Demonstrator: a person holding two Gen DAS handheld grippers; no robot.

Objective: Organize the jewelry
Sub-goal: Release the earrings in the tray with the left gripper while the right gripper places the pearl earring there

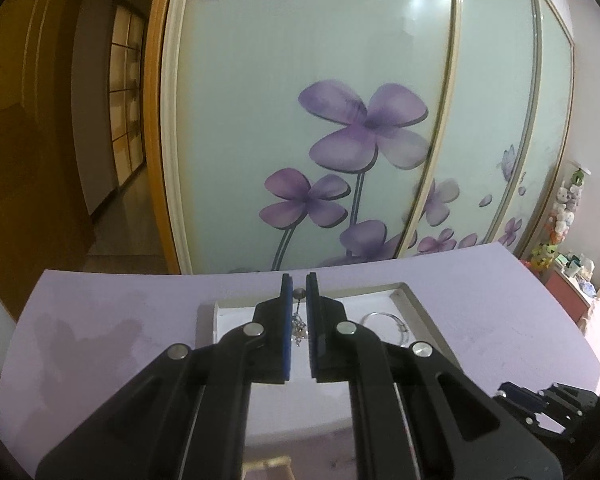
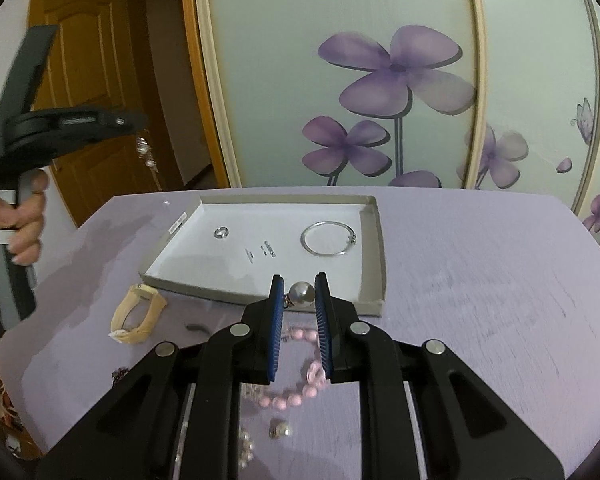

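A: Left wrist view: what am I carrying?

B: The left gripper [image 1: 299, 286] is clamped on a dangling earring [image 1: 299, 322], above the tray [image 1: 406, 294] whose bangle [image 1: 384, 322] lies right of the fingers.

A: Right wrist view?

B: The right gripper [image 2: 299, 286] pinches a pearl earring [image 2: 302, 294] above the tray's near rim. Step: transport. I judge each must next descend inside the tray [image 2: 374, 256] and release, clear of the ring [image 2: 221, 232].

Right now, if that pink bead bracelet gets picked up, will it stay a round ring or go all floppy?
Probably floppy: the pink bead bracelet lies in a loose, uneven loop on the table, unlike the silver bangle, a clean circle in the tray. Its beads look round and smooth, so it may slip from a pinch. It likely sags and swings when lifted.
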